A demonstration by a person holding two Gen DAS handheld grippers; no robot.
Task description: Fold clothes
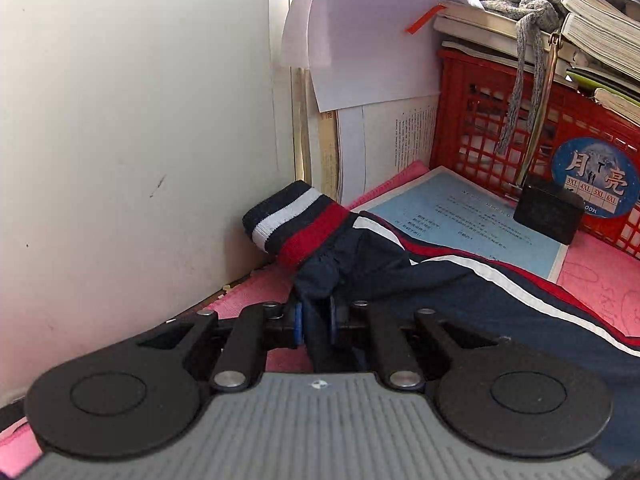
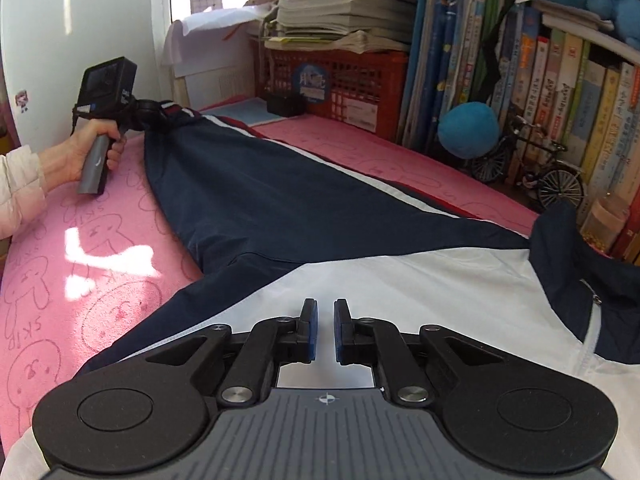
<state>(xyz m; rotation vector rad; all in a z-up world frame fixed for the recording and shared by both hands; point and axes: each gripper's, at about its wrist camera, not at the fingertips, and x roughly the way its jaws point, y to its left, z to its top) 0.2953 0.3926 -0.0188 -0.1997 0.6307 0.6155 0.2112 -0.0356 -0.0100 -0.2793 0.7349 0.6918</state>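
Mostly navy jacket (image 2: 280,200), white-chested, red-striped

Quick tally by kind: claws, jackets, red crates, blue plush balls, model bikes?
Claws: 2, left claw, right claw
Jackets: 1, jacket
Red crates: 1, red crate
Blue plush balls: 1, blue plush ball
Model bikes: 1, model bike
Total: 6

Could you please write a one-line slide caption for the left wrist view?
Left gripper clamps the navy sleeve just behind its striped cuff, on the pink mat beside a red crate.
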